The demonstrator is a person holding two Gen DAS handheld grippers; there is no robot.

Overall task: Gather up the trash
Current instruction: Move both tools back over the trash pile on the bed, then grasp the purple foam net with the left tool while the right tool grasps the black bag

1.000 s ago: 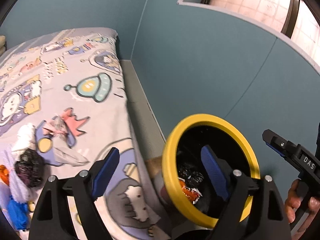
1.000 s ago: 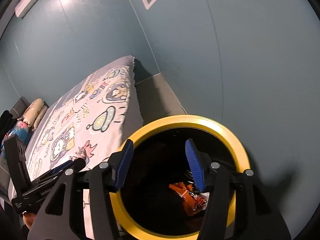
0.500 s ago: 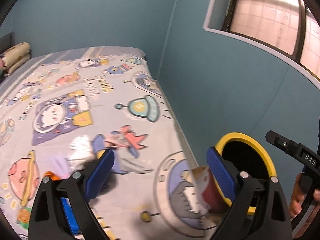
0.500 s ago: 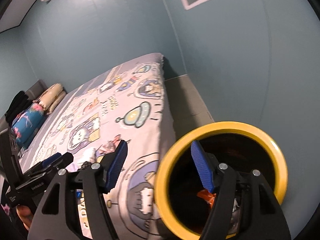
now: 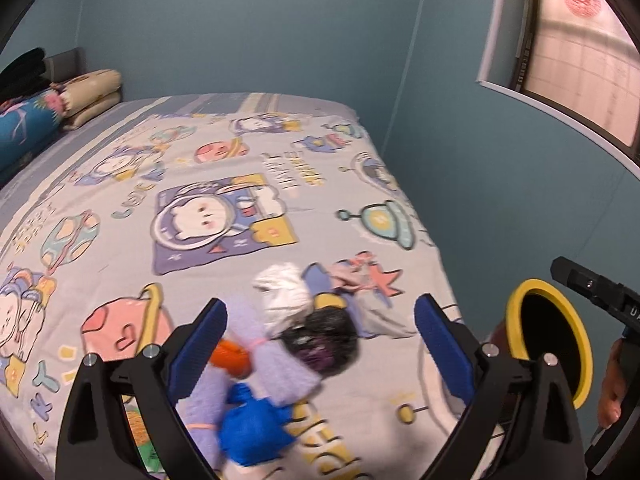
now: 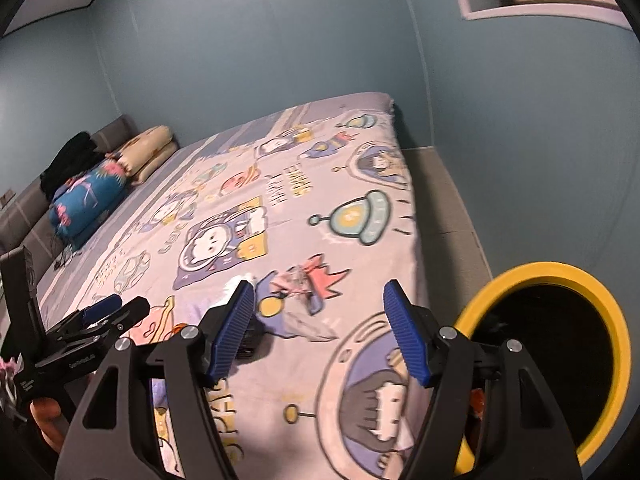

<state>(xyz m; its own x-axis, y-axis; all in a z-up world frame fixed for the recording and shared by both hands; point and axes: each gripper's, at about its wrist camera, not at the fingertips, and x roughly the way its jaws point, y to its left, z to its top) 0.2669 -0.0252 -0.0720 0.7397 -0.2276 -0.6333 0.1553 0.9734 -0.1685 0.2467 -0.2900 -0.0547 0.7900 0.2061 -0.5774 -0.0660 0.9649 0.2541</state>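
The trash pile (image 5: 280, 344) lies on the bed (image 5: 120, 184), directly ahead of the left gripper (image 5: 320, 340), whose jaws have just been opening and stand wide with nothing between them. The right gripper (image 6: 320, 332) is also released and empty, nearer to the yellow-rimmed bin (image 6: 560, 344). The pile is blurred; its pieces seem to touch

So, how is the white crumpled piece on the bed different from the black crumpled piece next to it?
The white crumpled piece is pale and lies farther up the bed; the black crumpled piece is dark, with a slight sheen, and lies nearer the camera. The white one looks taller and looser, the black one rounder and more compact. Both are crumpled wads touching each other on the bed sheet, and neither is held.
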